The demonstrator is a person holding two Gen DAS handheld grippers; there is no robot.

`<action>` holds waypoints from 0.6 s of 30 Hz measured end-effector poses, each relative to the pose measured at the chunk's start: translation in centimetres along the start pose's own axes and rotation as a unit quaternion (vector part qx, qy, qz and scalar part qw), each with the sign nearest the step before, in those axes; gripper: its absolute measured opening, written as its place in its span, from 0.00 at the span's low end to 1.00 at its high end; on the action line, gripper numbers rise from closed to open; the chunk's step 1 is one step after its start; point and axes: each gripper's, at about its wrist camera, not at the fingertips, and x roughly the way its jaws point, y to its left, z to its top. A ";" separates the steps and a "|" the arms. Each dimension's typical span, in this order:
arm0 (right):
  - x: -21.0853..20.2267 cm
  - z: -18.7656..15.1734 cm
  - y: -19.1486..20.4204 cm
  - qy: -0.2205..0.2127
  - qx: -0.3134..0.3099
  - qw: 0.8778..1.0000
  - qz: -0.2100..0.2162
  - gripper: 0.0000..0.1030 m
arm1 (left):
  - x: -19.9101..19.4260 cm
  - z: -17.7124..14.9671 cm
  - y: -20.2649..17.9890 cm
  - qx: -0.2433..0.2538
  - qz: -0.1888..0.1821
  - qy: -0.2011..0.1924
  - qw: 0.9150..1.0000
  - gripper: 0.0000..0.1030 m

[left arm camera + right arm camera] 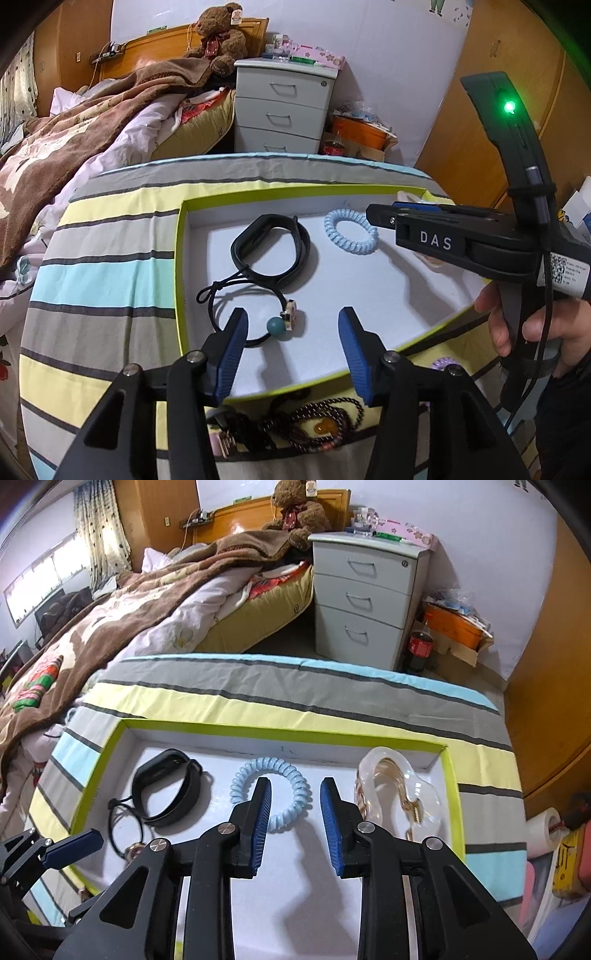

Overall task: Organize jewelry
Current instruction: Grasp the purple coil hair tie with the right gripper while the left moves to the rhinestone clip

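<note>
White-floored tray [110, 746] holds black band [166, 786], blue coil tie [269, 794], beaded cord [258, 317]. Left gripper [291, 332] jaws apart, empty, over cord; right gripper [293, 805] jaws apart, empty, above coil tie

Matt black band [273, 243], glossy clear clip [402, 790]

My left fingers [354, 354] covering part of the beaded necklace [317, 424], my right gripper [373, 214] hiding the clear hair claw [402, 794], lilac coil tie [441, 363] mostly hidden, QR label [561, 269] text unreadable
</note>
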 end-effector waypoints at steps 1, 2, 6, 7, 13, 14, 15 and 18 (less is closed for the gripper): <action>-0.4 -0.1 0.1 -0.003 0.000 1.000 -0.001 0.28 | -0.3 -0.1 -0.1 0.000 0.001 -0.003 1.000 0.54; -1.0 -0.3 0.2 -0.008 0.000 1.000 -0.002 0.28 | -0.7 -0.2 -0.2 0.000 0.001 -0.006 1.000 0.54; -3.1 -0.9 0.5 -0.025 0.004 1.000 -0.001 0.28 | -2.1 -0.6 -0.4 -0.004 0.001 -0.017 1.000 0.57; -3.6 -1.0 0.6 -0.030 0.003 1.000 -0.002 0.28 | -2.5 -0.8 -0.4 -0.005 0.001 -0.020 1.000 0.58; -7.0 -2.6 1.6 -0.060 0.000 0.998 -0.005 0.28 | -5.1 -1.7 -0.5 -0.009 0.003 -0.039 0.999 0.62; -7.3 -2.8 1.8 -0.062 0.000 0.998 -0.004 0.28 | -5.4 -1.8 -0.3 -0.010 0.003 -0.042 0.999 0.62; -7.8 -3.1 2.0 -0.064 0.000 0.998 -0.003 0.28 | -5.8 -2.1 -0.3 -0.012 0.004 -0.044 0.999 0.62; -8.9 -3.9 2.5 -0.072 -0.003 0.997 -0.003 0.28 | -6.9 -2.7 0.0 -0.016 0.007 -0.050 0.999 0.63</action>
